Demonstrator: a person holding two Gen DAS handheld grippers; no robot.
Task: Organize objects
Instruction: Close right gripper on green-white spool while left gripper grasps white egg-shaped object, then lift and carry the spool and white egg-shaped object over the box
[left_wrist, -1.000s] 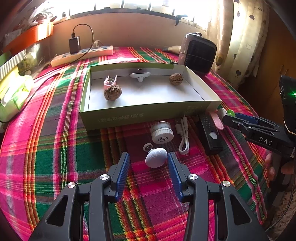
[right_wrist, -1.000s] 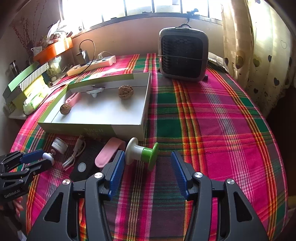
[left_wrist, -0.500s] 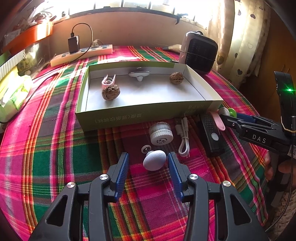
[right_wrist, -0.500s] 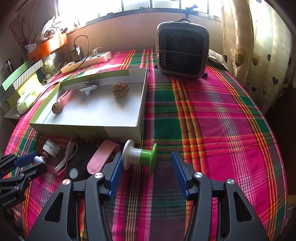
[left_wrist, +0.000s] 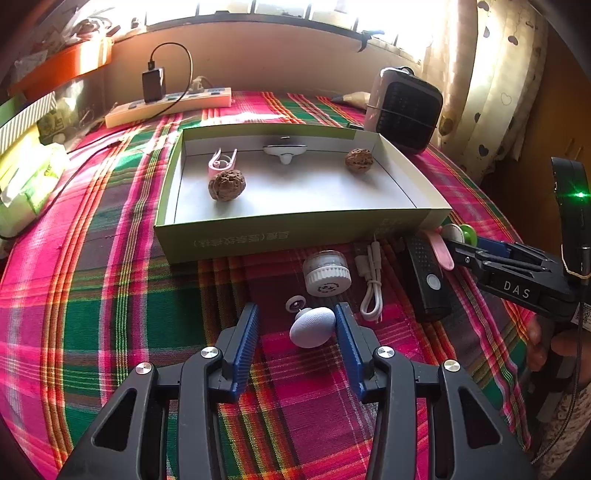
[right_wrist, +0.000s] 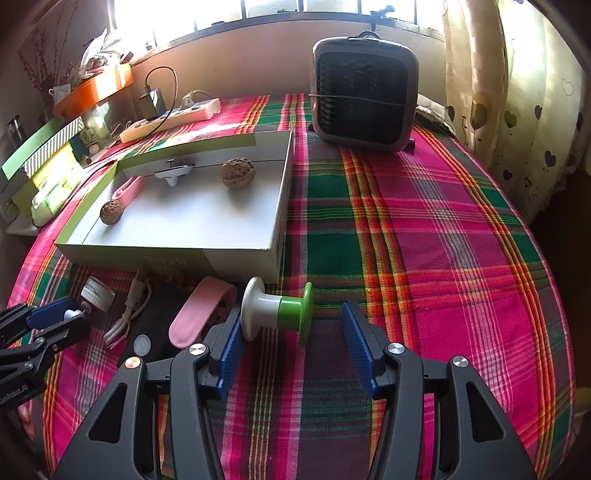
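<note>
A white egg-shaped knob (left_wrist: 312, 326) lies on the plaid cloth between the jaws of my left gripper (left_wrist: 296, 317). These jaws are closing: the right pad is at the knob and a gap remains on the left. My right gripper (right_wrist: 291, 317) straddles a white and green spool (right_wrist: 277, 314) lying on its side. Its jaws are closing too; the left pad is against the white end and the right pad stands clear of the green end. Behind both sits an open green box (left_wrist: 295, 236) holding two walnuts (left_wrist: 226, 185), a pink clip (left_wrist: 219, 162) and a white top-shaped piece (left_wrist: 284, 151).
In front of the box lie a white jar (left_wrist: 327, 273), a small white ring (left_wrist: 295, 304), a coiled white cable (left_wrist: 371, 284), a black remote (left_wrist: 424, 277) and a pink tab (right_wrist: 199, 314). A dark heater (right_wrist: 364, 92) and a power strip (left_wrist: 166, 105) stand at the back.
The left jaws have narrowed a little around the knob. The right gripper has come slightly closer to the spool, and its jaws have narrowed a little.
</note>
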